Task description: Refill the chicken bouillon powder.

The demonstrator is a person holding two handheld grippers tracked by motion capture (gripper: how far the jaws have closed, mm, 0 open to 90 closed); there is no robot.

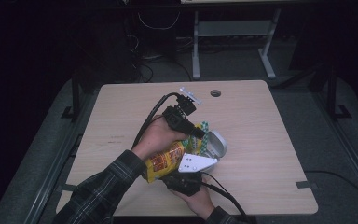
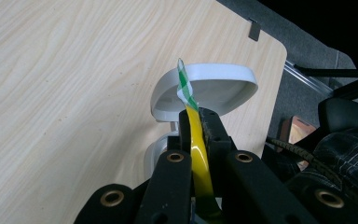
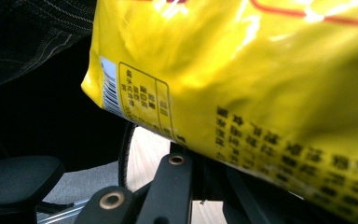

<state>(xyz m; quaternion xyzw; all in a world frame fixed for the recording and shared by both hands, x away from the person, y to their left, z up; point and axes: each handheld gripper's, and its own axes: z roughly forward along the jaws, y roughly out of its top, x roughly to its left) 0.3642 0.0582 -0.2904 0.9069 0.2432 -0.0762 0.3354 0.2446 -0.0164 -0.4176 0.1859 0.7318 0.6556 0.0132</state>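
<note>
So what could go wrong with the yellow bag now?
The left tongs pinch only the thin top edge of the yellow bag, so it might tear or slip out. The white container with its open lid sits right below, so a tug could knock it or spill snacks onto the table.

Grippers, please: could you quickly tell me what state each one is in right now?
Left gripper: closed on the top edge of the yellow snack bag.
Right gripper: closed on the same bag's lower part.
</note>
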